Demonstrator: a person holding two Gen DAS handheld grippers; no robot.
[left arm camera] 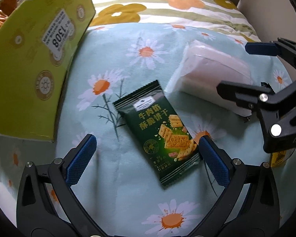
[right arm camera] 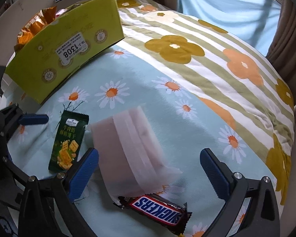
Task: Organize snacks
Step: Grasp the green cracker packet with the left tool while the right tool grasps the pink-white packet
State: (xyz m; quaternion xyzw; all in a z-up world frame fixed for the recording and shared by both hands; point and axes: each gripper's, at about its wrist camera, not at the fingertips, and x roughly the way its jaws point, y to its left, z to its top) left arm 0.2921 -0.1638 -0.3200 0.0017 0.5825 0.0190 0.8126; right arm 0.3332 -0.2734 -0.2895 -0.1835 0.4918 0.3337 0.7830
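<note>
A dark green cracker packet (left arm camera: 158, 130) lies flat on the daisy bedsheet, between the fingers of my open, empty left gripper (left arm camera: 147, 152). It also shows in the right wrist view (right arm camera: 68, 142). A pale pink translucent wrapped snack (right arm camera: 128, 150) lies between the fingers of my open, empty right gripper (right arm camera: 149, 165), and shows in the left wrist view (left arm camera: 211, 75). A Snickers bar (right arm camera: 155, 210) lies just under the right gripper. The right gripper (left arm camera: 244, 67) appears at the right of the left wrist view, astride the pink snack.
A yellow-green cardboard box (left arm camera: 35, 59) (right arm camera: 69, 53) stands open at the left, with orange snack bags (right arm camera: 36, 27) inside. A striped flowered quilt (right arm camera: 217, 59) is bunched up behind. A yellow packet edge (left arm camera: 278, 158) peeks out at the right.
</note>
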